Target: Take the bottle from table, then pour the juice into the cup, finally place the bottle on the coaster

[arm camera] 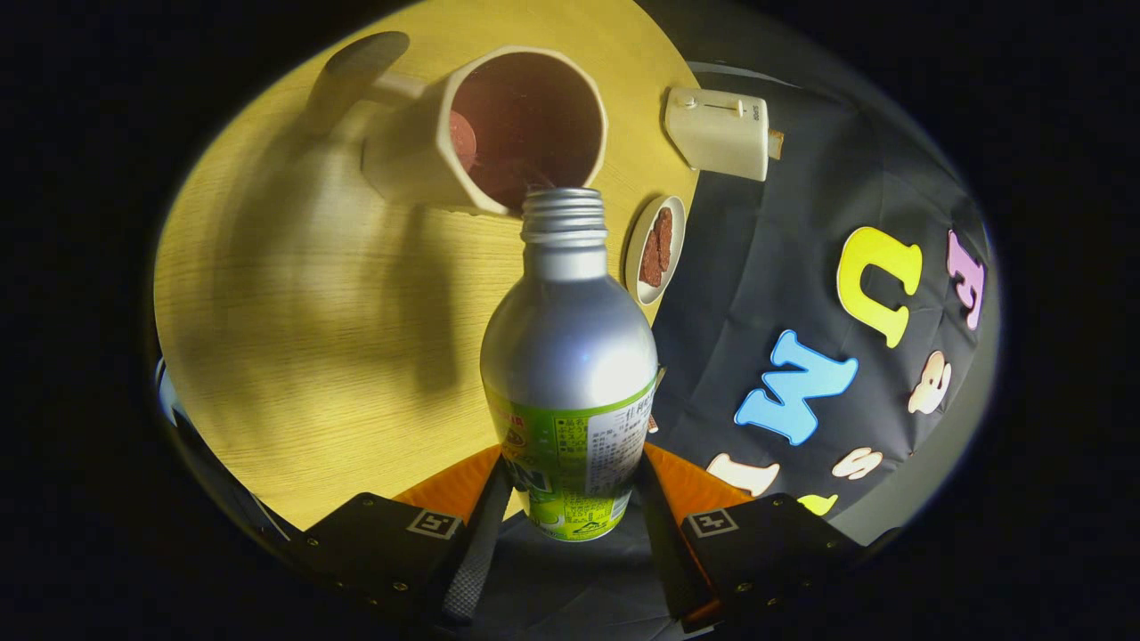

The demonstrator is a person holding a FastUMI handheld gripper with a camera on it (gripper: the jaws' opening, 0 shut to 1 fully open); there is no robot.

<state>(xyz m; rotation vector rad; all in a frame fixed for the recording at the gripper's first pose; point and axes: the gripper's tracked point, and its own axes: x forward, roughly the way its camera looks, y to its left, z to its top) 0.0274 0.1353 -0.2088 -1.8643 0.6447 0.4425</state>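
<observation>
My gripper (570,485) is shut on the lower, labelled part of a silver metal bottle (570,347), one finger on each side of it. The bottle is tipped forward, and its open threaded neck (563,216) meets the near rim of a cream mug (499,129). The mug stands on the wooden table (294,312) just beyond the bottle. Its inside looks dark reddish. The whole view is rolled, so the table fills the side left of the bottle.
A small white dish (656,249) holding brown pieces sits near the table's edge, to the right of the bottle neck. Beyond it stands a cream box-like appliance (720,133). The booth's black cloth wall (802,267) lies right of the table edge.
</observation>
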